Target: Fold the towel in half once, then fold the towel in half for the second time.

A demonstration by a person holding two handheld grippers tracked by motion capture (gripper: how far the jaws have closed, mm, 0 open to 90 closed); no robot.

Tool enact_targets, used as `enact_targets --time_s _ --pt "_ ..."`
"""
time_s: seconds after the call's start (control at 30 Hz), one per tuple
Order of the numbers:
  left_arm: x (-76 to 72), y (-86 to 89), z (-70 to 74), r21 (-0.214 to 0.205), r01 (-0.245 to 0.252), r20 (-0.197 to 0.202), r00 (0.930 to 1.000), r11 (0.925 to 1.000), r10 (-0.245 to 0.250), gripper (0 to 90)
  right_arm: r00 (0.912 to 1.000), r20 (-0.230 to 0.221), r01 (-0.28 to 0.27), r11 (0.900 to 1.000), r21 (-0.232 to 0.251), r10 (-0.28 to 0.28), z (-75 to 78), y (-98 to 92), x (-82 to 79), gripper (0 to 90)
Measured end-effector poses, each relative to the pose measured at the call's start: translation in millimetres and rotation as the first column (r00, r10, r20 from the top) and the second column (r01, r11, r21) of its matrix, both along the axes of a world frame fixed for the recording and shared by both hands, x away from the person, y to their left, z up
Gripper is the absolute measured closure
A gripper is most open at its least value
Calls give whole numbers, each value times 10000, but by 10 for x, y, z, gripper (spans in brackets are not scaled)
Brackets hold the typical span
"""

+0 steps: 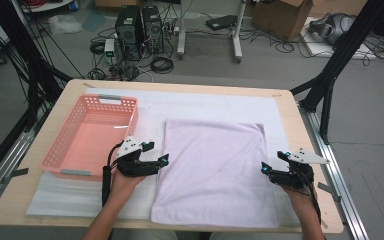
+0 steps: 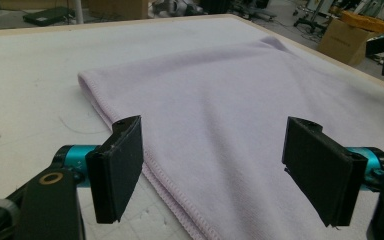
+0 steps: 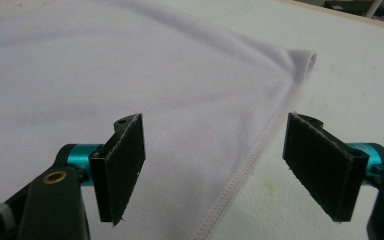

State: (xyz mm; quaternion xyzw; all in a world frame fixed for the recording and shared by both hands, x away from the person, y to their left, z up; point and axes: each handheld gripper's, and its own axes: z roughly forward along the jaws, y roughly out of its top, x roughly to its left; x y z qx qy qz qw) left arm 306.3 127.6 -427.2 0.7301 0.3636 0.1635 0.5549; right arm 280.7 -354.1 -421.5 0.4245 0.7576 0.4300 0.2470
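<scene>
Soft lilac terry towel (image 1: pixel 215 170), stitched hems, lying flat

Legible text: none.
No lettering, label, brand mark, number or sign reads in any view; the far cardboard boxes (image 1: pixel 279 16) and computer towers (image 1: pixel 140 29) are too small and blurred to show print.

The left gripper (image 2: pixel 215 170) holds its fingers (image 2: pixel 117 167) apart over the lilac towel's (image 2: pixel 230 100) hemmed edge.

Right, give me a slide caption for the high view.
Two hand-held grippers, left and right, open at opposite side edges of a lilac towel lying flat beside a pink basket.
</scene>
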Motion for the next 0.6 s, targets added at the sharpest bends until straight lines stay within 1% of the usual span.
enact_targets --time_s 0.1,0.13,0.2,0.27,0.4,0.47,0.6 --pt "1 9 6 46 14 -38 10000 10000 -14 252 10000 -12 -14 10000 30 14 0 3 17 236" --pt "7 15 13 31 -55 -26 10000 10000 55 255 10000 -9 0 10000 73 0 4 5 22 236" --pt "18 33 34 -63 -183 9 9998 9998 183 259 10000 30 -36 10000 29 36 4 3 46 236" --pt "26 27 45 -147 -202 -80 9998 9997 201 259 10000 8 -14 10000 21 14 3 -2 59 236" --pt "36 -53 75 51 -95 -241 9997 9999 96 260 10000 -31 54 9998 194 -54 10 -26 70 236" --pt "68 -81 88 96 -145 -316 9994 9998 148 260 10000 36 53 9998 203 -54 18 -41 85 235" --pt "169 -132 119 50 -184 -412 9990 9998 186 261 9999 -1 141 9994 327 -141 27 -71 100 235"
